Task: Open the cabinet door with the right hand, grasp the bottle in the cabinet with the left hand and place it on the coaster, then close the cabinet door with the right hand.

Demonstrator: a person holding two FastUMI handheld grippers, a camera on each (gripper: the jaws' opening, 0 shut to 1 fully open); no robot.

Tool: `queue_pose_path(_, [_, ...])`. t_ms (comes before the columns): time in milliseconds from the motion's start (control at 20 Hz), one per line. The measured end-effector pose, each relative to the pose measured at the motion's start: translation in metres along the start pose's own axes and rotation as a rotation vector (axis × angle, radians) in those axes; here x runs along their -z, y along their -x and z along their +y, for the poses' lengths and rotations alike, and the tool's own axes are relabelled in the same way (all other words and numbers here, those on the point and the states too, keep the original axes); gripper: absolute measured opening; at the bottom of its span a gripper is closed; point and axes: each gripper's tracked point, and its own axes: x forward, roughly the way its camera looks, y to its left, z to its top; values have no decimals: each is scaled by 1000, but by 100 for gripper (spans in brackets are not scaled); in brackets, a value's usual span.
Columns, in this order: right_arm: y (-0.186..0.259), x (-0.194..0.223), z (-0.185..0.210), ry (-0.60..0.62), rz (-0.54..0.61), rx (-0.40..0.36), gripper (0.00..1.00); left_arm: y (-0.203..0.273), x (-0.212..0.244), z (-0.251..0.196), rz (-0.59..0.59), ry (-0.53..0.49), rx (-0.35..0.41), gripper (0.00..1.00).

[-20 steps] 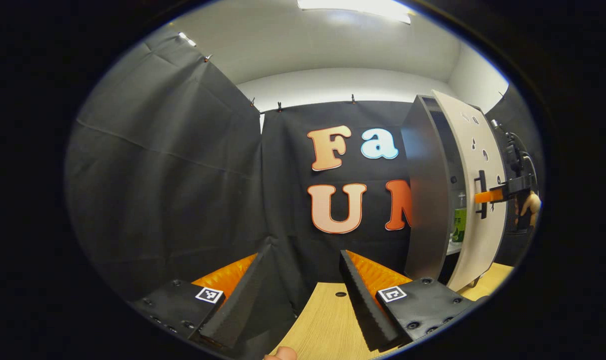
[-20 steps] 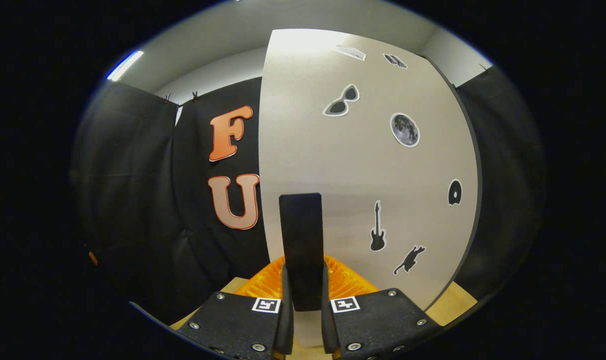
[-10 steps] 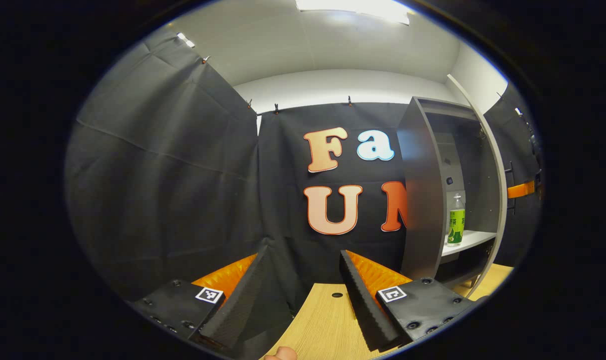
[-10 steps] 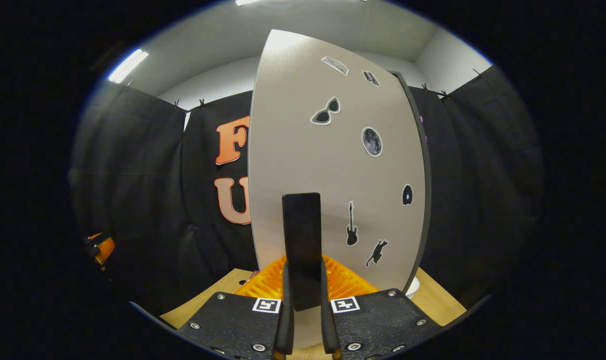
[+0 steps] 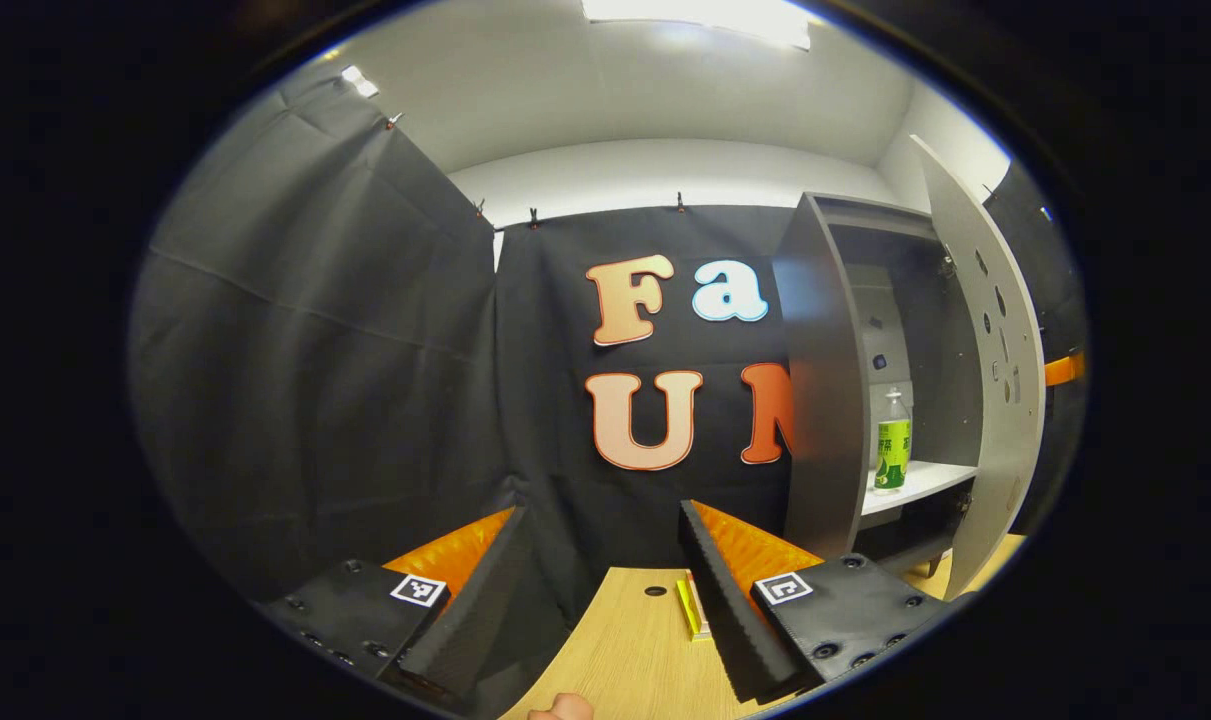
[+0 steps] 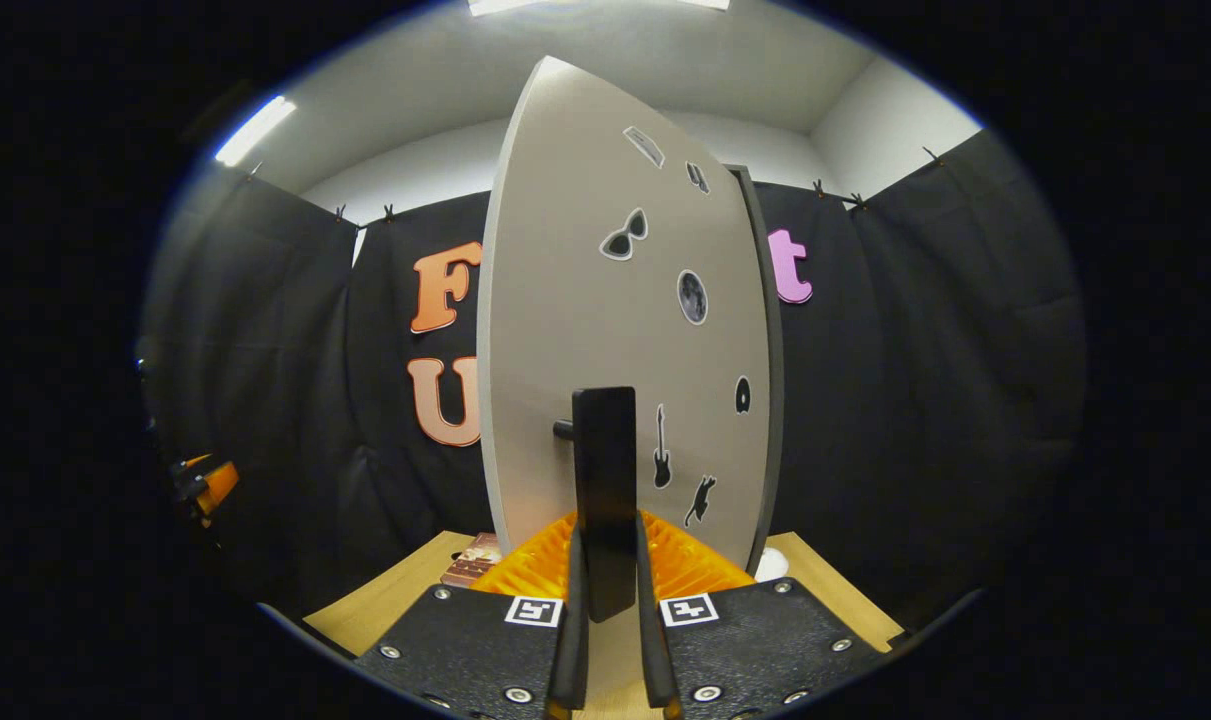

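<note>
Booth walls: black cloth (image 5: 315,380) clipped along top edge, hangs in folds down to desk level. Above cloth – plain white wall (image 5: 665,170) and white ceiling (image 6: 415,90). Light: bright ceiling panel (image 5: 700,12) overhead in left gripper view; strip light (image 6: 255,128) at upper left in right gripper view. Desk (image 5: 625,650) – light wood grain, small round hole in top.

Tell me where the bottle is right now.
In the left gripper view the bottle stands upright at the right, on the white shelf inside the open cabinet, left of the swung-out door.
</note>
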Motion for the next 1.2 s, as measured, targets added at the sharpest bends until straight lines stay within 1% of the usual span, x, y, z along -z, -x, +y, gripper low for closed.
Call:
queue_pose_path(50, [5,1,-7,7,0,11,22,1,0,-2,-1,-2,4,100])
queue_pose_path(100, [9,-1,-16,16,-3,31,22,0,-1,-4,-2,-3,4,93])
queue_pose_path(350, [34,-3,-57,52,-13,120,21,5,-6,-10,-7,1,17,93])
queue_pose_path(400, [39,-4,-63,51,-16,134,21,6,-10,-13,-12,1,21,100])
queue_pose_path(450, [44,-4,-71,48,-16,147,21,7,-12,-17,-15,2,27,100])
queue_pose_path(500, [48,-4,-81,40,-16,160,21,8,-12,-23,-17,2,33,93])
queue_pose_path(550, [51,-4,-91,34,-16,174,21,8,-12,-29,-18,2,40,93])
queue_pose_path(600, [52,-6,-99,35,-18,190,21,10,-12,-33,-18,1,46,96])
queue_pose_path(700, [56,-7,-117,46,-23,226,20,10,-13,-38,-18,0,56,93])
queue_pose_path(900, [65,-11,-149,68,-37,297,20,10,-14,-48,-16,4,64,93])
queue_pose_path(950, [71,-14,-159,80,-44,328,20,11,-14,-50,-15,4,67,93])
queue_pose_path(1050, [82,-17,-180,86,-47,367,19,12,-15,-58,-15,5,75,95])
queue_pose_path(1100, [88,-16,-189,72,-47,384,12,12,-15,-62,-14,4,80,96])
queue_pose_path(1150, [94,-16,-198,65,-52,401,18,12,-16,-66,-14,1,85,93])
queue_pose_path(1200, [100,-16,-208,63,-60,419,10,12,-15,-70,-13,-3,89,93])
